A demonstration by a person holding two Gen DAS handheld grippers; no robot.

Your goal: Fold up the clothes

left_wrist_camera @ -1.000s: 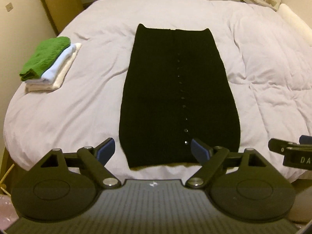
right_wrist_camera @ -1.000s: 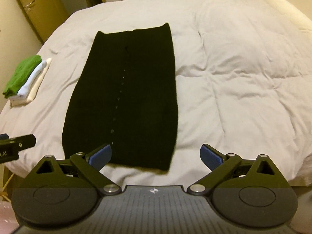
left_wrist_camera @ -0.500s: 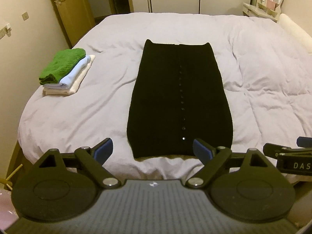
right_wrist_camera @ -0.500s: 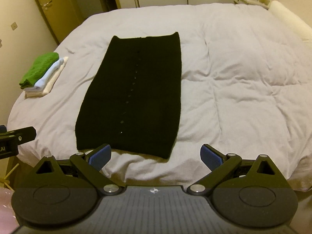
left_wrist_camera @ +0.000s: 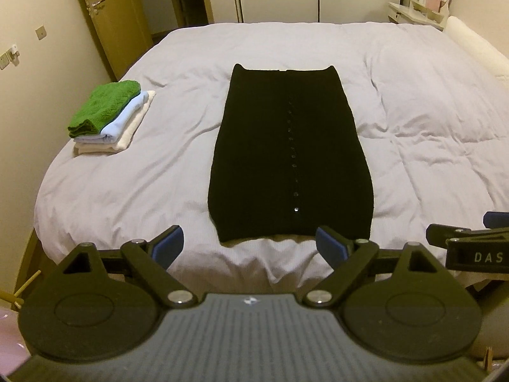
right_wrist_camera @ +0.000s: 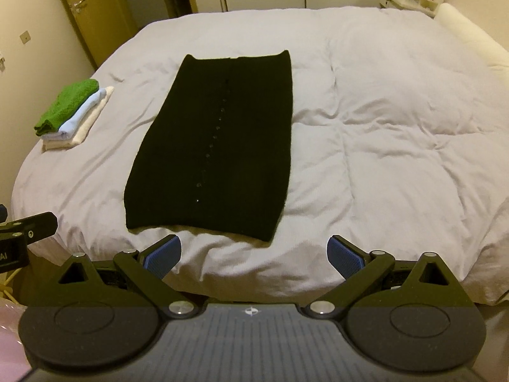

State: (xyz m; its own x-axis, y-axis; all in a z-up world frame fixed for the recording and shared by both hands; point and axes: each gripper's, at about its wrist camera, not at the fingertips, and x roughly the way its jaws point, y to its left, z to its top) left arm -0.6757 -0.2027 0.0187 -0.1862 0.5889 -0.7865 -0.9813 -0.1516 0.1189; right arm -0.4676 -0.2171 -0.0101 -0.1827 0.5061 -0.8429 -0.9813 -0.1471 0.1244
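A long black knit garment [left_wrist_camera: 288, 156] [right_wrist_camera: 219, 146] with a row of small buttons down its middle lies flat and lengthwise on the pale bed [left_wrist_camera: 127, 184] [right_wrist_camera: 397, 159]. Its sides look folded in, giving a narrow strip. My left gripper [left_wrist_camera: 251, 246] hangs open just short of the garment's near hem, holding nothing. My right gripper [right_wrist_camera: 254, 256] is open too, off the near edge of the bed and a little right of the hem. Each gripper shows at the edge of the other's view.
A stack of folded clothes [left_wrist_camera: 108, 117] [right_wrist_camera: 71, 113], green on light blue on cream, sits near the bed's left edge. A wooden door [left_wrist_camera: 108, 16] and wall stand at left, wardrobe panels behind, a pillow [right_wrist_camera: 467, 38] and shelf at far right.
Both grippers have pulled back and up from the bed, so the garment looks smaller and farther away. The garment and the stack have not moved. Both grippers stayed open.
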